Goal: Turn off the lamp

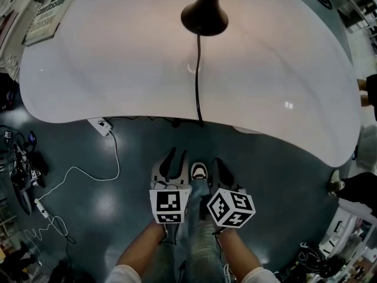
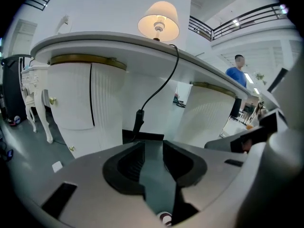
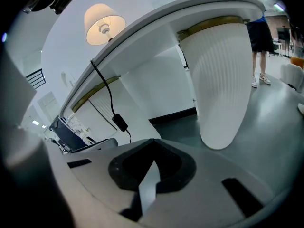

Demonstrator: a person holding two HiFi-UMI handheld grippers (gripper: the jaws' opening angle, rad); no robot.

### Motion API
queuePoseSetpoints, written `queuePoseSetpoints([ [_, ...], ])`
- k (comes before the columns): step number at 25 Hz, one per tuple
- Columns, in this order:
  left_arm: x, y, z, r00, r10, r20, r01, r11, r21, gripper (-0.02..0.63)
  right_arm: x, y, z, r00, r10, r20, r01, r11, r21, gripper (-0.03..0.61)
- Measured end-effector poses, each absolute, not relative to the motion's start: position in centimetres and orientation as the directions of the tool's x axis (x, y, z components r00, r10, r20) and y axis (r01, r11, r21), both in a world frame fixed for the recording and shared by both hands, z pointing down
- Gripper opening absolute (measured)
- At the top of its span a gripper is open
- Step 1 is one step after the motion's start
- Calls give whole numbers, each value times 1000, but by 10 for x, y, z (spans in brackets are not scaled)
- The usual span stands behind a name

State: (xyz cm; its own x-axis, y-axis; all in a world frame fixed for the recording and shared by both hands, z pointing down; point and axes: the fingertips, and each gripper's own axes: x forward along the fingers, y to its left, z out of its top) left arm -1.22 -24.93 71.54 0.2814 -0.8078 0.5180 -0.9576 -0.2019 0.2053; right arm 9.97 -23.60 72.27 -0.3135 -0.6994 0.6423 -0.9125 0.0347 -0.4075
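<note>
Left gripper (image 1: 177, 158): held low off the near edge of the tabletop (image 1: 106, 63). Its jaws are parted with only floor between them, judged ready for the switch.
Inline switch (image 2: 138, 120): hung on the cord (image 1: 197, 81) below the near edge, ahead of the parted jaws and untouched.
Lamp (image 1: 204, 13): stood well back from the near edge, about midway along. Its shade (image 2: 158, 20) is lit, so the task is judged undone.
Right gripper (image 1: 221, 168): kept just beside the left, closed on nothing, judged idle.

Grey, black-padded left tool (image 1: 177, 156), right tool (image 1: 219, 164); jeans (image 1: 194, 240).
</note>
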Motion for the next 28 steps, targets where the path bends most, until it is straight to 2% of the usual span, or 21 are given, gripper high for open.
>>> queuePoseSetpoints([
  [4,-16,-257,714,269,-817,509,-961,-194,197,156,95,-237,723,-325,-694,643,-911,46,-411,-2],
  [28,-26,-319,718,232,-836,497,-971,-225,76,163,78,-238,736,-367,-647,669,-908,91,-409,-2],
])
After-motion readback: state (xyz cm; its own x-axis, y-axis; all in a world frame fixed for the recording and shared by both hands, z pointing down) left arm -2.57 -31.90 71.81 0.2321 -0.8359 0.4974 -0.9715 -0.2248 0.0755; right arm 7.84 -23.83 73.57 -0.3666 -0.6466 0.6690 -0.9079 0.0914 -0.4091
